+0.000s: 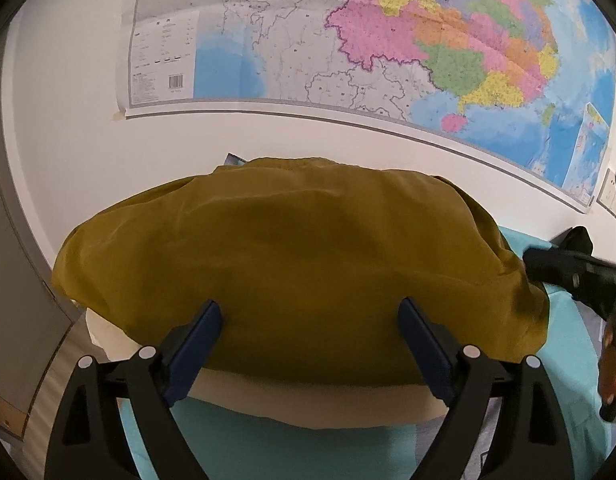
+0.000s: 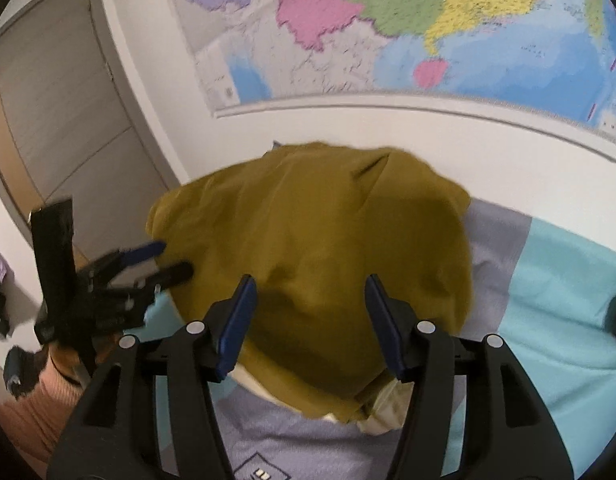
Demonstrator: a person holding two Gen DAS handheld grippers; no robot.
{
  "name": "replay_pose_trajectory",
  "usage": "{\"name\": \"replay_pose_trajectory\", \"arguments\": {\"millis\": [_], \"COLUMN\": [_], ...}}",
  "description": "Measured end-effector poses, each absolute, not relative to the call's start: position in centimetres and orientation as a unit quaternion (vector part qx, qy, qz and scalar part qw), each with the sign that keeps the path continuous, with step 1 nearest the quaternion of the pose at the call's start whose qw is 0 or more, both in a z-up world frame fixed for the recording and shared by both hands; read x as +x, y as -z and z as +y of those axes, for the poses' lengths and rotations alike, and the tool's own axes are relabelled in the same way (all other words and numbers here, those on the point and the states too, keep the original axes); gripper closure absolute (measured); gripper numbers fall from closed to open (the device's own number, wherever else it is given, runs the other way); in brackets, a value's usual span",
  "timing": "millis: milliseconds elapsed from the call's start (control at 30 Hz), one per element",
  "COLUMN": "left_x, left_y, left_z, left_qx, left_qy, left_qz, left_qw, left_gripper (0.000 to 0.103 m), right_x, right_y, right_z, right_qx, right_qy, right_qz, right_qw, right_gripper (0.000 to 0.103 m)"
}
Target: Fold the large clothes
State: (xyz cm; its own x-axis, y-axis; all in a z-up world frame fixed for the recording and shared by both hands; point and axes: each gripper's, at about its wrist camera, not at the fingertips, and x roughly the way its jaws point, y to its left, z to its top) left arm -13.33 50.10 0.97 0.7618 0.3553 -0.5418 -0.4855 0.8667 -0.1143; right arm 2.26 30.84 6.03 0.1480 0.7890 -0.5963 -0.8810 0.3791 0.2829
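Two hand-held grippers, one mustard garment

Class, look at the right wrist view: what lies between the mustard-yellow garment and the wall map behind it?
Only bare white wall lies between the mustard-yellow garment and the wall map, in the right wrist view; the left wrist view agrees.

One mustard garment; two grippers, left, right; one wall map; one door.

A large coloured wall map hangs on the white wall. Left of the map stands a grey door. Below the map lies a turquoise and grey bedsheet.
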Motion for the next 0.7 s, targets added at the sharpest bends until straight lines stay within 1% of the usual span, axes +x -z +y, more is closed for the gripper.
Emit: {"name": "replay_pose_trajectory", "arguments": {"millis": [133,167,367,467,567,700], "left_x": [-12.9,-12.8,-11.9,-11.5,-11.7,-12.8], "left_y": [-1.2,-1.3,-0.7,-0.4,-0.7,-1.4], "left_z": [50.4,50.5,50.9,50.9,50.7,49.7], "left_qx": [-0.133,-0.134,-0.134,-0.130,-0.130,-0.129], "left_qy": [-0.226,-0.226,-0.225,-0.226,-0.231,-0.233], "left_qz": [0.260,0.259,0.260,0.264,0.263,0.245], "left_qw": [0.929,0.930,0.930,0.928,0.928,0.932], "left_gripper": [0.016,0.016,0.015,0.015,0.015,0.015], "right_x": [4.0,4.7,7.2,7.2,7.2,4.6], "right_y": [-6.7,-6.6,-2.9,-2.3,-3.0,-4.6], "right_z": [32.0,32.4,35.0,34.9,34.2,31.9], "right_qx": [-0.044,-0.036,-0.031,-0.030,-0.028,-0.030], "right_qy": [-0.538,-0.536,-0.525,-0.528,-0.528,-0.547], "right_qz": [0.346,0.351,0.423,0.424,0.423,0.384], "right_qw": [0.767,0.766,0.738,0.735,0.736,0.743], "right_gripper": [0.045,0.042,0.044,0.044,0.044,0.042]}}
